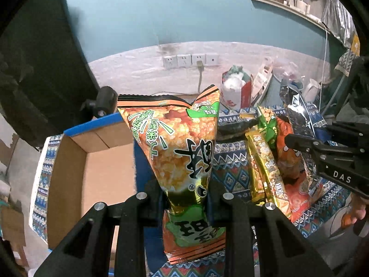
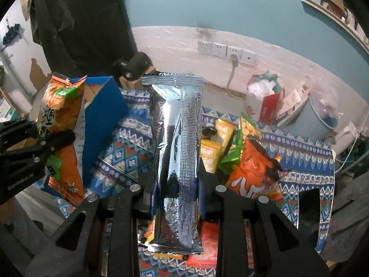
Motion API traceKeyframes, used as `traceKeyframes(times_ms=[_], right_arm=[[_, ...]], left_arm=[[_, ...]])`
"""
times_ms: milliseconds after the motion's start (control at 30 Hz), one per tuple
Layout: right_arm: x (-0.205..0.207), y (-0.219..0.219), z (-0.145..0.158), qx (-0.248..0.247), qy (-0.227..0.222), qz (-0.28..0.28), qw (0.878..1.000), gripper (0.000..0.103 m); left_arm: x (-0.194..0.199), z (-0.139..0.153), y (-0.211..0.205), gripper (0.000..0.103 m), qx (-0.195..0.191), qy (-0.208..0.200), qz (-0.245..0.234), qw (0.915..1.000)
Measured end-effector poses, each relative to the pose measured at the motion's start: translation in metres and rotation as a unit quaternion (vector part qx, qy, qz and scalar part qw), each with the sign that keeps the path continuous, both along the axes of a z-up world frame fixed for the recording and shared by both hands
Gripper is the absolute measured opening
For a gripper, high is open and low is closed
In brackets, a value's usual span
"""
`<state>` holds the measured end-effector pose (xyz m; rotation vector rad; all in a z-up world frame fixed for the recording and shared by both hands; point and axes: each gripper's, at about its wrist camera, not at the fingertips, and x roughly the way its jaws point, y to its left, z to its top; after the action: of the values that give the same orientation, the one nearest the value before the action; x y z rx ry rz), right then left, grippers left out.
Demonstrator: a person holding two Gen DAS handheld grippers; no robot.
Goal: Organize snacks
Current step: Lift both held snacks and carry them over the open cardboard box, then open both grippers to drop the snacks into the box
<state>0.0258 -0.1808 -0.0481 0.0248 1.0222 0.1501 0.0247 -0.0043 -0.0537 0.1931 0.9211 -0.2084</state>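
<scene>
Snack bags (image 2: 249, 161) crowd the patterned cloth (image 2: 129, 152) beside the box (image 1: 92, 161).

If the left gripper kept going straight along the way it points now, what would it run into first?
Probably the patterned tablecloth beside the open cardboard box. The left gripper, shut on the orange rice-cracker bag, aims downward near the box's blue edge; depth is unclear.

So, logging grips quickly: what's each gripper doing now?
Left gripper: closed on the orange snack bag.
Right gripper: closed on the silver packet.
</scene>
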Motion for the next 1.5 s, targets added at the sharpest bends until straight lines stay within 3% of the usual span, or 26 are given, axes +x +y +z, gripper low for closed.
traceKeyframes(times_ms=[367, 867, 1500], right_arm=[[0.015, 0.032, 0.015, 0.011, -0.016, 0.023, 1.000, 0.025], [0.047, 0.105, 0.020, 0.029, -0.018, 0.077, 0.996, 0.025], [0.087, 0.222, -0.002, 0.066, 0.024, 0.157, 0.985, 0.025]], left_arm=[[-0.004, 0.015, 0.032, 0.027, -0.011, -0.018, 0.033, 0.9992], [-0.004, 0.015, 0.110, 0.027, -0.010, -0.027, 0.108, 0.9938], [0.002, -0.031, 0.206, 0.028, -0.018, 0.017, 0.196, 0.9803]])
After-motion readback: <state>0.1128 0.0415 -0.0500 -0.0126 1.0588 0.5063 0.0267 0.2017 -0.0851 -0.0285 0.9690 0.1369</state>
